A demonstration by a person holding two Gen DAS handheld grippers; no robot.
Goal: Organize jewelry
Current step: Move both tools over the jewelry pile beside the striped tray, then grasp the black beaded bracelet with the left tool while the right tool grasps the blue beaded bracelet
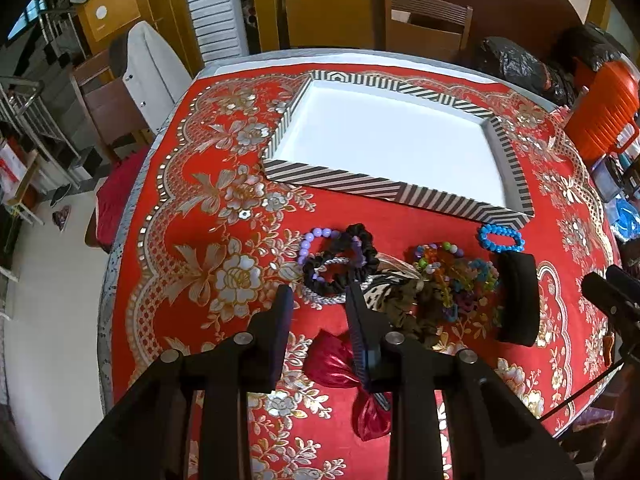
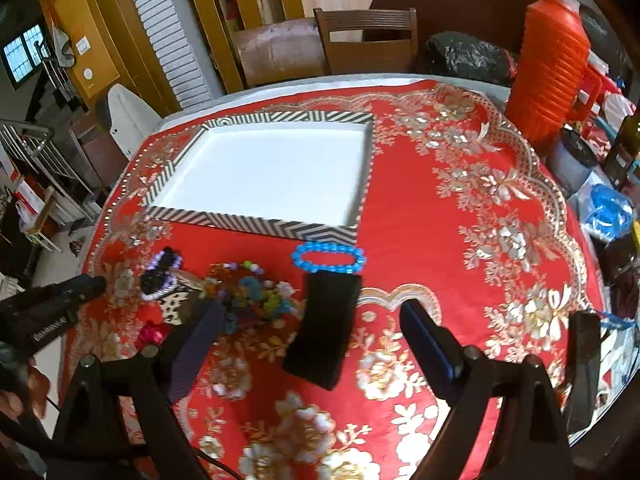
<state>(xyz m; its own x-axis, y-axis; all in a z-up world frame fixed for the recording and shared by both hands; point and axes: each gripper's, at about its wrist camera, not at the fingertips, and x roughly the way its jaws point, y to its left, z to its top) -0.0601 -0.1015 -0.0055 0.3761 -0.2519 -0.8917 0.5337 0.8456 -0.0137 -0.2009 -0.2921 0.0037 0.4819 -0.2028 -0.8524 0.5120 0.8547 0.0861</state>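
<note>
red floral cloth (image 2: 440,216): striped tray (image 2: 256,226) beside jewelry heap (image 1: 452,280) (both jaws apart)

I see a wooden chair (image 2: 366,38) behind the table (image 1: 152,168), backed by a round dark tabletop (image 2: 456,4) against the pale wall. Left of the chair stands a white louvred door (image 1: 212,4); farther left, a small bright window (image 2: 22,54).

Home dining area. A counter under a red floral cloth (image 2: 460,208), wooden dining chairs (image 2: 366,40) beside it, a louvred door (image 1: 212,8), stair railing (image 1: 28,104) and an orange thermos jug (image 2: 548,64) show it. Household clutter lies at the edges.
</note>
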